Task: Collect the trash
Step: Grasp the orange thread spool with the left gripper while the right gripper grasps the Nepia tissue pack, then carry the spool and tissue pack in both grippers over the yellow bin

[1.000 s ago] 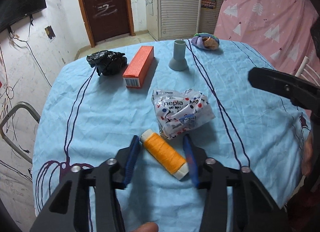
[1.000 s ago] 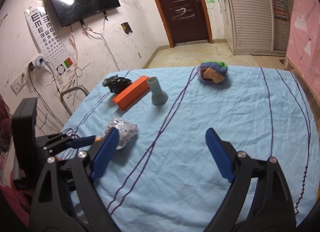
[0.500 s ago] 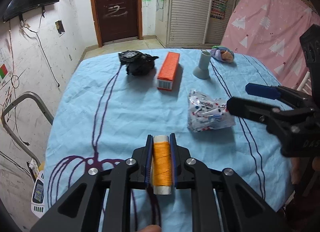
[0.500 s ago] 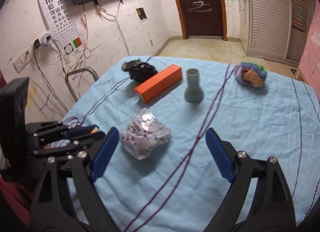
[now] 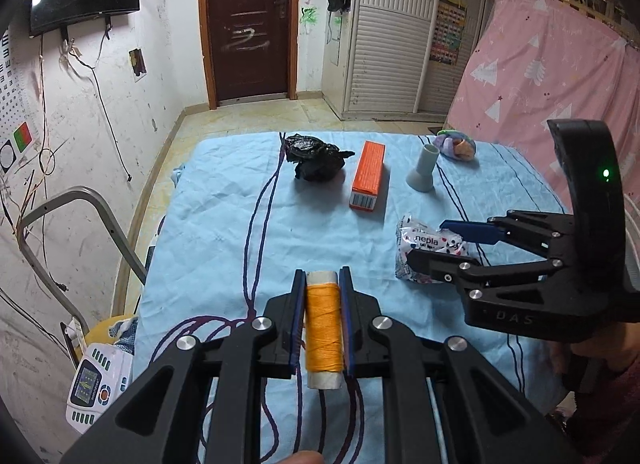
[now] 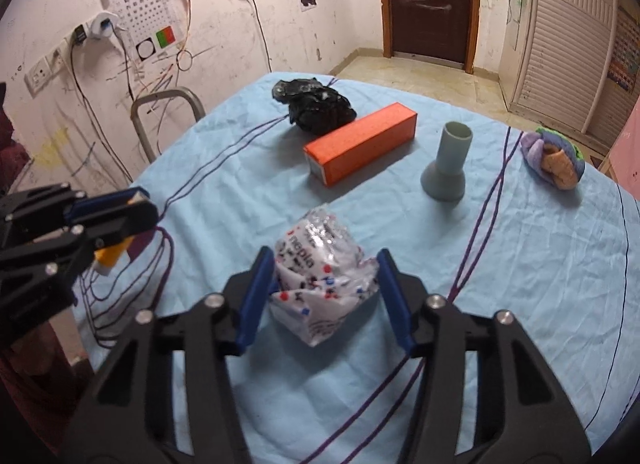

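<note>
My left gripper point(image 5: 322, 276) is shut on an orange thread spool point(image 5: 323, 328), held lengthwise between the blue pads, clear of the light-blue tablecloth point(image 5: 224, 224). In the right wrist view that spool point(image 6: 110, 256) shows under the left gripper point(image 6: 134, 210) at the left edge. A crumpled white tissue packet point(image 6: 320, 276) with coloured dots lies mid-table. My right gripper point(image 6: 325, 256) straddles it, its jaws closing, and both pads touch the packet's sides. The left wrist view shows the right gripper point(image 5: 428, 242) over the packet point(image 5: 424, 242).
Further back on the table lie a crumpled black bag point(image 5: 316, 158), an orange box point(image 5: 369, 176), a grey funnel-shaped cup point(image 5: 422, 172) and a purple cloth bundle point(image 5: 456, 144). A metal chair frame point(image 5: 80, 200) stands left of the table, with a toy device point(image 5: 94, 384) on the floor.
The left gripper closed on the spool and lifted it back and to the left. The right gripper moved left over the tissue packet and narrowed around it.
</note>
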Motion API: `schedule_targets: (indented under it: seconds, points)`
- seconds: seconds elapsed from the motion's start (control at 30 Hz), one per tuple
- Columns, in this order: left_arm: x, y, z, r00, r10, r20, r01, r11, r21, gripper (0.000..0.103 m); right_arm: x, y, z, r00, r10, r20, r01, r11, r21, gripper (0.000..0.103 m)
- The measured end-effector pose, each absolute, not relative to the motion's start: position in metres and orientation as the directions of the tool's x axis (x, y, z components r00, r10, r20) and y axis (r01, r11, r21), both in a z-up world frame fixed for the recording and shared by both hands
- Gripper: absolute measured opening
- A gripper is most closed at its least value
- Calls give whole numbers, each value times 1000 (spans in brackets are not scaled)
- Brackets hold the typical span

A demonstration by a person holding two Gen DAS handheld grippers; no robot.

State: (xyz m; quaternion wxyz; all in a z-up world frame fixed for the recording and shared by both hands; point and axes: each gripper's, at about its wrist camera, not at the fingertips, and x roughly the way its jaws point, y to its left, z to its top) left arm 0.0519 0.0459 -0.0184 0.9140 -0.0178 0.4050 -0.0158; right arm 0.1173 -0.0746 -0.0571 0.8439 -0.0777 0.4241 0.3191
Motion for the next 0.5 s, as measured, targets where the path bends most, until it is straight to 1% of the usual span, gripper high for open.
schedule_targets:
  seconds: [0.07, 0.13, 0.23, 0.5]
  points:
    - [52, 44, -17, 673, -42, -738, 16, 999, -43, 7, 116, -76, -57, 437, 474, -765, -613, 779, 132, 44]
    - [53, 40, -16, 673, -40, -739, 18, 999, -38, 7, 115, -79, -55, 439, 483, -757, -614, 777, 140, 38]
    - [53, 35, -14, 674, -36, -738, 21, 999, -30, 7, 115, -88, -52, 446, 498, -744, -606, 780, 158, 36]
    - [56, 6, -2, 684, -38, -729, 63, 998, 7, 7, 115, -127, -35, 492, 530, -690, -562, 799, 213, 36]
